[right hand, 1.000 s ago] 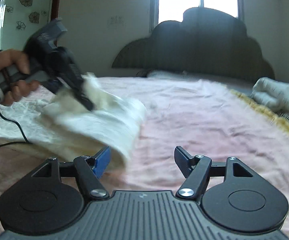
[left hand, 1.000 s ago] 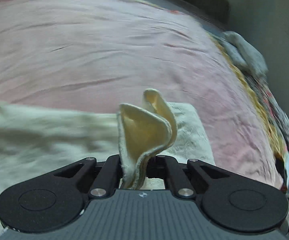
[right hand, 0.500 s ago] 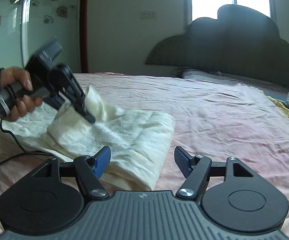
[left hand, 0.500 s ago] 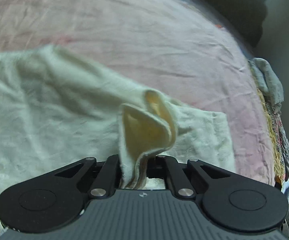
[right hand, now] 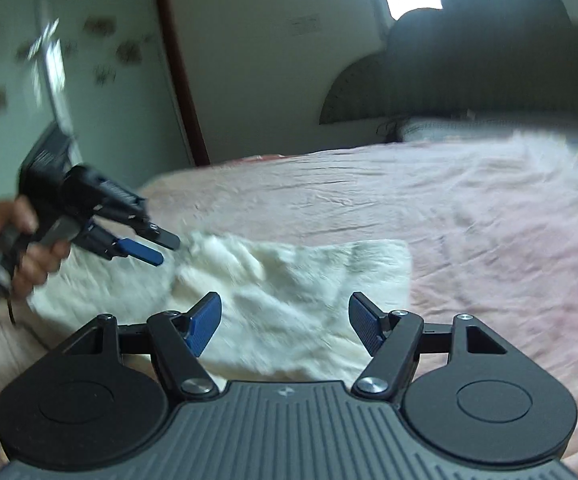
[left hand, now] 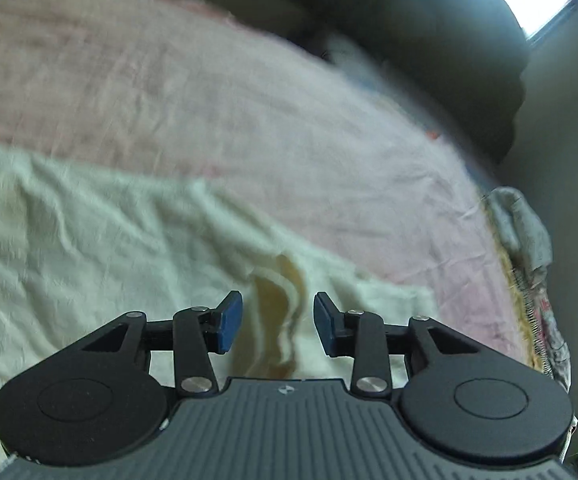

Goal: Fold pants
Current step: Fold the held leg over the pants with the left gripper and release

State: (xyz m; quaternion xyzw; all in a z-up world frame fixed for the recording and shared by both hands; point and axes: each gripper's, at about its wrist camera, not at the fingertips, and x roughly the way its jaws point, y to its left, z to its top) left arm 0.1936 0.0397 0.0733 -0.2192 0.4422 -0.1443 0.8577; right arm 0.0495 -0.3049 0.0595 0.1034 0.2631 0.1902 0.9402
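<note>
Cream fleece pants (left hand: pixel 89 240) lie folded on the pink bed sheet (left hand: pixel 209 100). My left gripper (left hand: pixel 277 312) has its jaws opening. A raised fold of the pants' edge (left hand: pixel 277 292) lies loose between the blue pads (left hand: pixel 229 320), which do not press on it. In the right wrist view the same pants (right hand: pixel 289 272) form a rough rectangle, with the left gripper (right hand: pixel 165 250) at their left end, held by a hand (right hand: pixel 37 256). My right gripper (right hand: pixel 285 312) hovers open over the near edge of the pants, with nothing gripped.
The pink sheet (right hand: pixel 449 208) stretches away to the right and toward a dark headboard (right hand: pixel 489 60) with a pillow (right hand: pixel 449 128) below it. A bundle of other clothes (left hand: pixel 525 228) sits at the bed's right edge. A wall and a door frame stand at the left.
The left jaws have parted and let go of the cream fold, which has sunk onto the pants. The left gripper has drawn back. The right gripper stays open and has shifted over the pants.
</note>
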